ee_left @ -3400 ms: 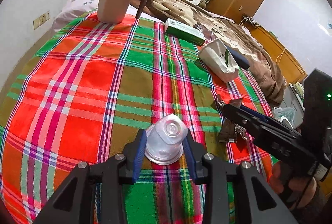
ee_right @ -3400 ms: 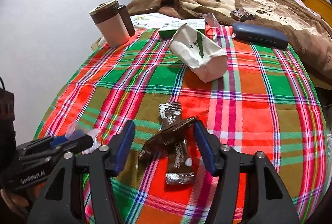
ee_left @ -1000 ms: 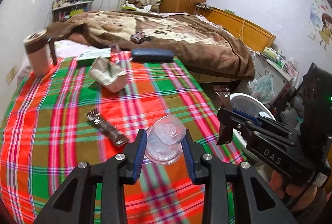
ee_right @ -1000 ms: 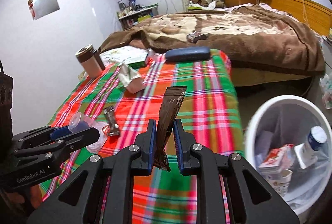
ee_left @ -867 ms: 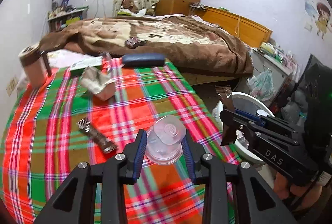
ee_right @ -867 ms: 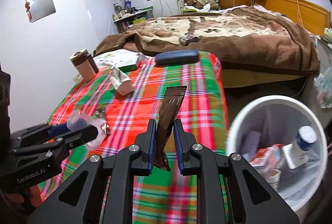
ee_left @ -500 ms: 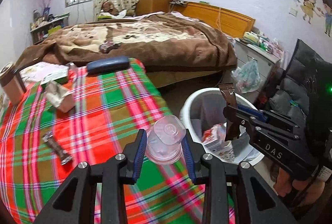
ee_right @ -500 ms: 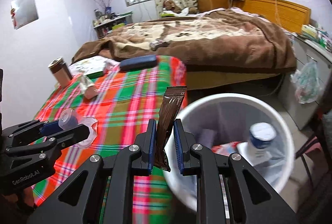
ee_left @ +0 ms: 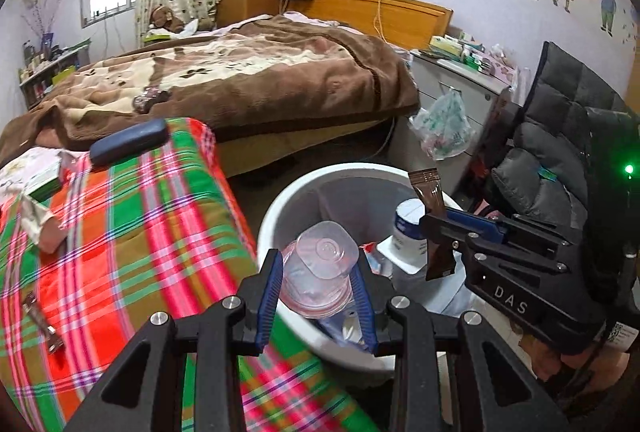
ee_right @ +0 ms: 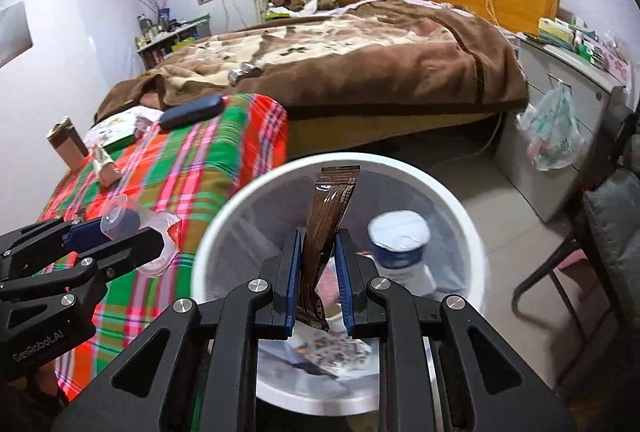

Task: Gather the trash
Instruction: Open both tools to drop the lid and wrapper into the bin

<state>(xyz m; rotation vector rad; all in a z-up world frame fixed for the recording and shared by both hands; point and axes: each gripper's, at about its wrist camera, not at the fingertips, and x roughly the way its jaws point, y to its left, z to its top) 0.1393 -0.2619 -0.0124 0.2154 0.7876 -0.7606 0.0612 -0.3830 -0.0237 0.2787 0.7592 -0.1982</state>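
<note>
**A:** Since the frame a second earlier, you carried both tongs off the plaid cloth (ee_left: 132, 224) and across to the bin (ee_right: 460, 216); back then the bin sat off to the right, and at this moment it filled the space under both.

**B:** What were the tongs doing?

**A:** Your left gripper (ee_left: 318, 286) was clenched on the clear cup (ee_left: 318, 264), its base facing the camera. Your right gripper (ee_right: 318, 282) was clamped tight on the brown wrapper (ee_right: 330, 216), which stood nearly upright, its long axis running up from the pads.

**B:** And the bin, relative to each?

**A:** Straight below the wrapper; the right tongs looked squarely over the opening. The cup hung just inside the near rim (ee_left: 276, 207), so that hand seemed closer to the edge. I'd judge the right could let go first.

**B:** Anything left behind?

**A:** One more wrapper (ee_left: 42, 320) lay on the cloth.
</note>
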